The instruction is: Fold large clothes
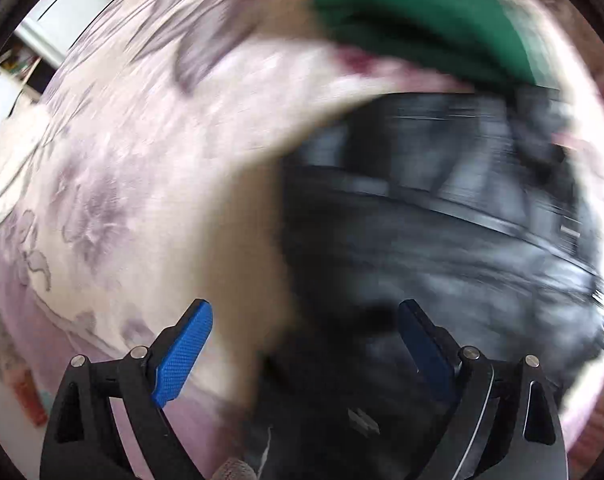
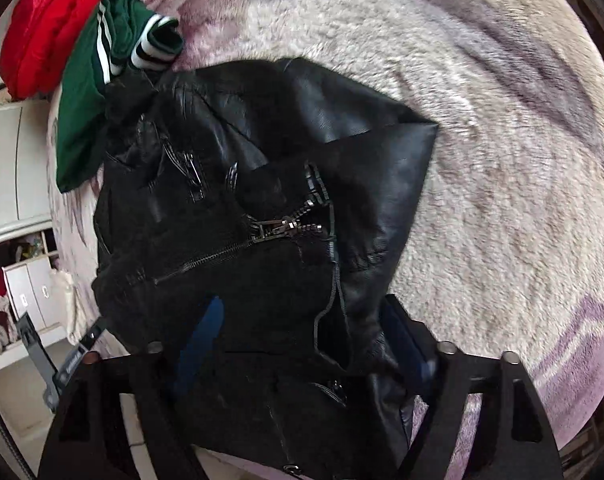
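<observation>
Left wrist view, badly blurred: the left gripper (image 1: 303, 350) points down with its blue fingers (image 1: 184, 354) spread wide and nothing between them. Below lies a fleecy floral blanket (image 1: 114, 184); the black leather jacket (image 1: 441, 240) spreads to the right, a green garment (image 1: 421, 20) beyond it.

Right wrist view: the right gripper (image 2: 302, 344) has the jacket's (image 2: 230, 200) near edge between its fingers; whether the pads press it I cannot tell. The jacket lies crumpled on the blanket (image 2: 481, 160), zipper (image 2: 270, 230) showing. A green striped garment (image 2: 98, 92) touches its far corner, a red one (image 2: 42, 28) beside that. White cupboards (image 2: 14, 168) stand at left.
</observation>
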### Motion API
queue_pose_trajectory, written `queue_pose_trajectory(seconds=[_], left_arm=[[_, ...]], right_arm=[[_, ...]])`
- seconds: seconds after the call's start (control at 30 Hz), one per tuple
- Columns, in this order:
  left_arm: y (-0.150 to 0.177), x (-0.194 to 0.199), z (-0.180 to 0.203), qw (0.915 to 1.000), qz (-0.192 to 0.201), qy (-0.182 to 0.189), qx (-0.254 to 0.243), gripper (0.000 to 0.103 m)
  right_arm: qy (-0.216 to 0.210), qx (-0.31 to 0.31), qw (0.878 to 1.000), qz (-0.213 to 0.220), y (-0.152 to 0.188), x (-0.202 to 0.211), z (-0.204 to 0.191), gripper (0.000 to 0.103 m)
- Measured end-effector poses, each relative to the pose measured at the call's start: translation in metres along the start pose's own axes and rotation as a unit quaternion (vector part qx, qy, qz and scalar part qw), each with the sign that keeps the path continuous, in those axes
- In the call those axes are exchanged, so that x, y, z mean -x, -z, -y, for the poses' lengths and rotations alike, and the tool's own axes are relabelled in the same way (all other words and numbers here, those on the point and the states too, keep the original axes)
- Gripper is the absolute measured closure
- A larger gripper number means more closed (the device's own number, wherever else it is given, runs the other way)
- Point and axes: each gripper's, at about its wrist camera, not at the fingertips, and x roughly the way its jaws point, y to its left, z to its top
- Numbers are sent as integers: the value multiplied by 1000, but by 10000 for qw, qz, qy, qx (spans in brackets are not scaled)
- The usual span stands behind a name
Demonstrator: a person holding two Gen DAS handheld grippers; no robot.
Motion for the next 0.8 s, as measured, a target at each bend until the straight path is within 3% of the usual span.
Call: queue_pose_trajectory(seconds=[0.03,0.1,0.23,0.3,0.37,0.47,0.53,0.57,0.6,0.67,0.73,0.8], left_arm=[[-3,-8,-4,10000,-58,15,22,6],[-9,-27,-4,9997,-157,203,21,6],[-9,-39,3,9988,-155,467,-31,0],[-7,-42,4,9978,-193,627,-16,0],[-3,-35,4,9975,-224,663,-36,0],[10,-2,5,9982,-2,577,-170,0],[20,21,7,9982,199,514,-255,0],[26,30,8,9976,273,561,-286,0],[32,36,11,9973,311,589,-320,0],[40,33,18,9976,292,474,-417,0],[45,25,28,9983,166,356,-440,0],[53,20,31,9986,72,397,-340,0]], right_arm=[[569,119,9983,-1,-2,-10,-7,77],[872,210,9956,260,0,-9,-12,93],[1066,324,9888,991,15,16,-17,102],[1502,229,9854,766,12,-2,-6,103],[1357,-211,9904,136,9,-27,18,103],[972,-899,9909,247,13,-13,35,102],[526,-1210,9891,651,22,12,39,95],[338,-1313,9877,776,26,19,40,79],[13,-1443,9854,901,31,25,41,55],[-516,-1586,9811,979,34,23,39,37],[-725,-1607,9805,865,30,10,31,37],[-605,-1623,9837,488,24,-16,24,41]])
